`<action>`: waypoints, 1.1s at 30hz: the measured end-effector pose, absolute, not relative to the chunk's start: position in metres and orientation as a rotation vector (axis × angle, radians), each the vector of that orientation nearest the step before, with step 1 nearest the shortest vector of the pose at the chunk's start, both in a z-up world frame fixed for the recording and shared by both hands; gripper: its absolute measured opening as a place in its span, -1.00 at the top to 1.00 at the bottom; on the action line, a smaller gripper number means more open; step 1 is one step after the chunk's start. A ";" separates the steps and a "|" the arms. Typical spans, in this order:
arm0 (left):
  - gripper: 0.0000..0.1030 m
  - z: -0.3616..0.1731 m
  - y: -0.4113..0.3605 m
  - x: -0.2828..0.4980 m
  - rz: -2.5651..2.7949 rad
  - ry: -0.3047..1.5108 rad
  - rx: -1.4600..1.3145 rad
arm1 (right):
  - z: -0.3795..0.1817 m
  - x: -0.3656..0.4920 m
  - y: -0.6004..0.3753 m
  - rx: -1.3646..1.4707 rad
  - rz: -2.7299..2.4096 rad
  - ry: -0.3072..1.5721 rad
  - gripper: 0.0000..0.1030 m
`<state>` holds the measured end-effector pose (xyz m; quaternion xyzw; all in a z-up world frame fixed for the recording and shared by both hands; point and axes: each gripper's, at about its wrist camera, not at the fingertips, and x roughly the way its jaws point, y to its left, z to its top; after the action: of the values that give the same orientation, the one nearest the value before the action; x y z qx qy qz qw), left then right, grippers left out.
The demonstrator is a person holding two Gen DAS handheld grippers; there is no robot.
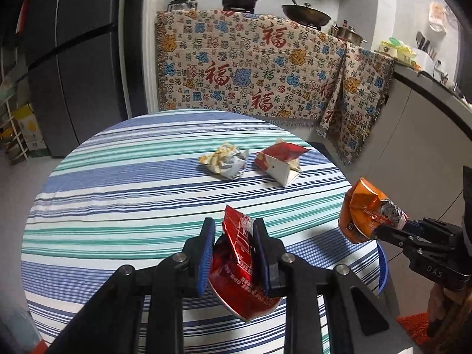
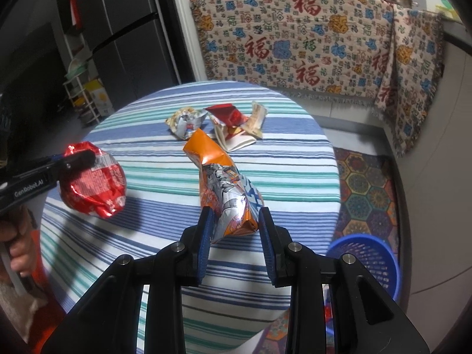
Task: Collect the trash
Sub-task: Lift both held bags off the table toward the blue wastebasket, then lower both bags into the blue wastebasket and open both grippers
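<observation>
We see lots of bare striped table (image 1: 118,183) on the left & near side, free to pass. Far side is blocked by a crumpled wrapper (image 1: 225,160) & a torn carton (image 1: 280,162), just beside each other. Blue basket (image 2: 368,261) stands open by the table's right edge.

The red wrapper (image 1: 242,268) pinched in my left gripper (image 1: 233,236) is glossy foil, creased and mirror-bright. The orange packet (image 2: 227,188) clamped in my right gripper (image 2: 234,227) shines too, silvery where it crumples. My pads (image 2: 205,236) look like ribbed blue rubber on matt black plastic arms. The tablecloth (image 1: 118,183) is matt woven cloth. Near its far edge, the white carton (image 1: 280,162) seems to be paperboard. The blue basket (image 2: 371,253) is perforated plastic.
</observation>
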<state>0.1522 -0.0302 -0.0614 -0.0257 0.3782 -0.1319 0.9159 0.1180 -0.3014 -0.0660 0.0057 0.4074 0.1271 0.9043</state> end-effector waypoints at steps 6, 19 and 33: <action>0.48 -0.059 -0.067 0.152 -0.282 0.773 0.013 | -0.061 0.114 -0.319 0.037 0.234 0.826 0.40; 0.48 -0.062 -0.116 0.153 -0.321 0.778 0.067 | -0.060 0.101 -0.359 0.092 0.174 0.828 0.40; 0.48 -0.056 -0.241 0.150 -0.588 0.766 0.092 | -0.058 0.092 -0.478 0.183 -0.053 0.904 0.40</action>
<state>0.1501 -0.2407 -0.0556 0.0444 0.3682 -0.2828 0.8846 0.0923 -0.4781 -0.0584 0.0884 0.4361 -0.0255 0.8952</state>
